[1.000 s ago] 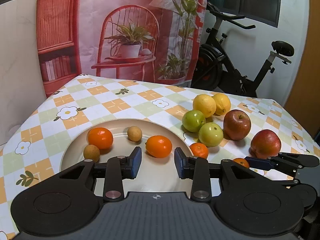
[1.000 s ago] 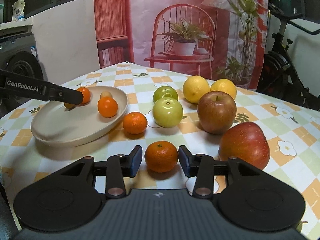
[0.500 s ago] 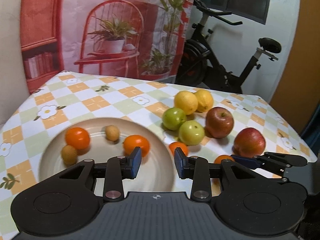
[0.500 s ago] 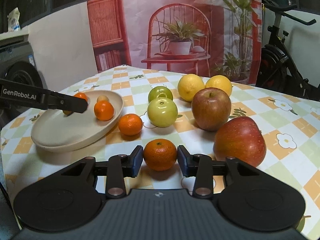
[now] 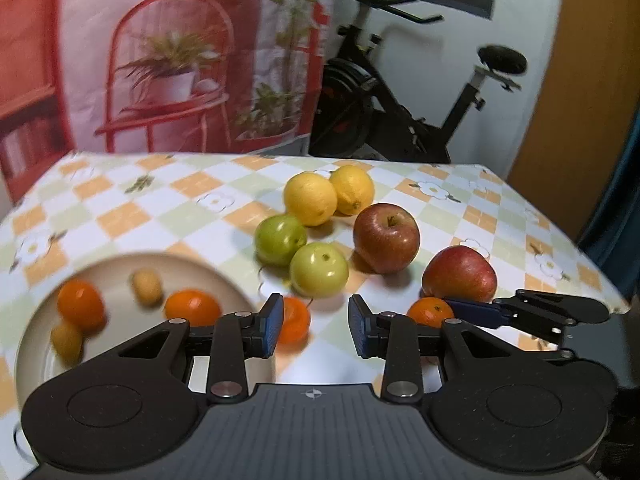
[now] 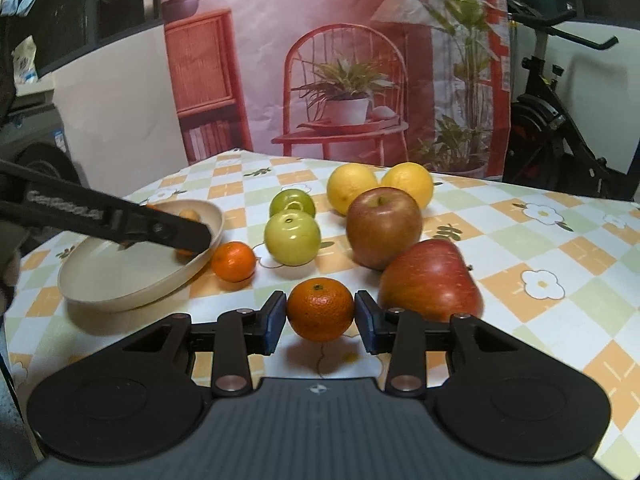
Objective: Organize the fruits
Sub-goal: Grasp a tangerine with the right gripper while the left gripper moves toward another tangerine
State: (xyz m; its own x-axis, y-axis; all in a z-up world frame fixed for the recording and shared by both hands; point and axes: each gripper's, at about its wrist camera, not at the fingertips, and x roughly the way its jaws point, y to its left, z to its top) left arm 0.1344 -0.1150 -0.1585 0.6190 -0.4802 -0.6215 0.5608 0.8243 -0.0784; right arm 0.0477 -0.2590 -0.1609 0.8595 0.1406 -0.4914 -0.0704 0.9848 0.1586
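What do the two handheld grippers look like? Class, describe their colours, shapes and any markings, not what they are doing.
Both match. The left gripper and right gripper each have a ribbed dark grey body with a small compass-like mark, two round black housings, black linkage arms with silver pivot pins, and blue pads on the fingers. White lettering runs along the left gripper's side in the right wrist view, too blurred to read. No cables or sleeves show.
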